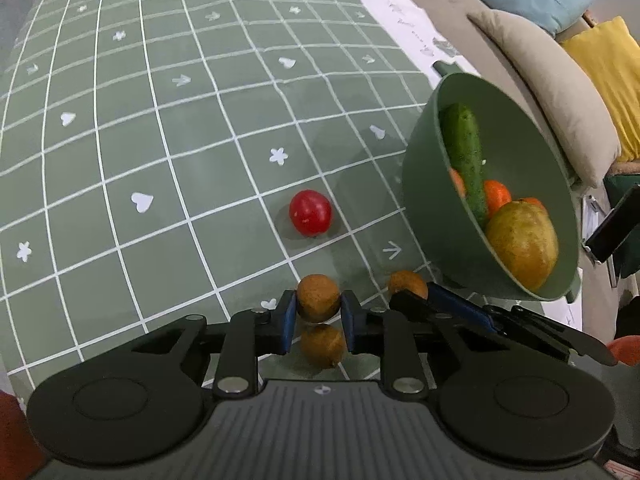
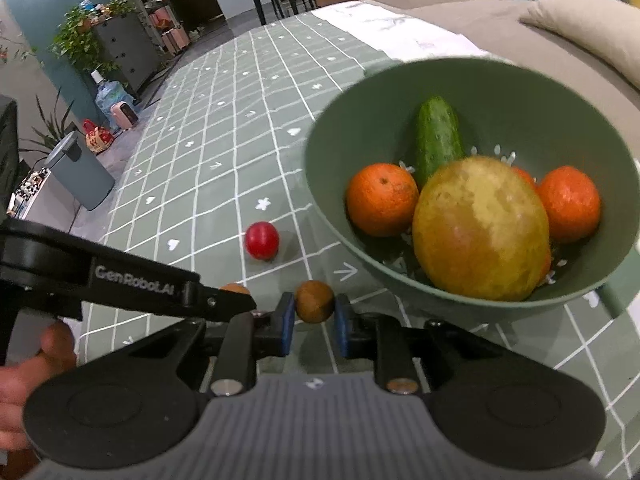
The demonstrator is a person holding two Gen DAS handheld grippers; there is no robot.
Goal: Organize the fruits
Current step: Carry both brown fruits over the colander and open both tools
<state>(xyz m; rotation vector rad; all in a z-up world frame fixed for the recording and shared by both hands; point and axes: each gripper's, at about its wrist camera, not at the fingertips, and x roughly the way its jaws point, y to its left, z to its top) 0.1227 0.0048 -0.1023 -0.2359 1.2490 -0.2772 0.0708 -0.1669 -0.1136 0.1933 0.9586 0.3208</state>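
My left gripper (image 1: 319, 312) is shut on a small brown round fruit (image 1: 318, 297), held just above the green checked tablecloth (image 1: 160, 160). Another brown fruit (image 1: 322, 346) lies below it on the cloth. My right gripper (image 2: 314, 316) is shut on a second brown fruit (image 2: 314, 301); this fruit also shows in the left wrist view (image 1: 407, 284). A red tomato-like fruit (image 1: 310, 213) (image 2: 262, 240) lies on the cloth ahead. A green bowl (image 1: 424, 184) (image 2: 500, 92) to the right holds a cucumber (image 2: 437, 140), oranges (image 2: 382, 199) and a large yellow-green mango (image 2: 480, 228).
A beige sofa (image 1: 540, 72) with blue and yellow cushions runs along the table's right side. In the right wrist view the left gripper's arm (image 2: 132, 280) crosses at the left. Beyond the table's left edge stand a grey bin (image 2: 80, 172) and plants.
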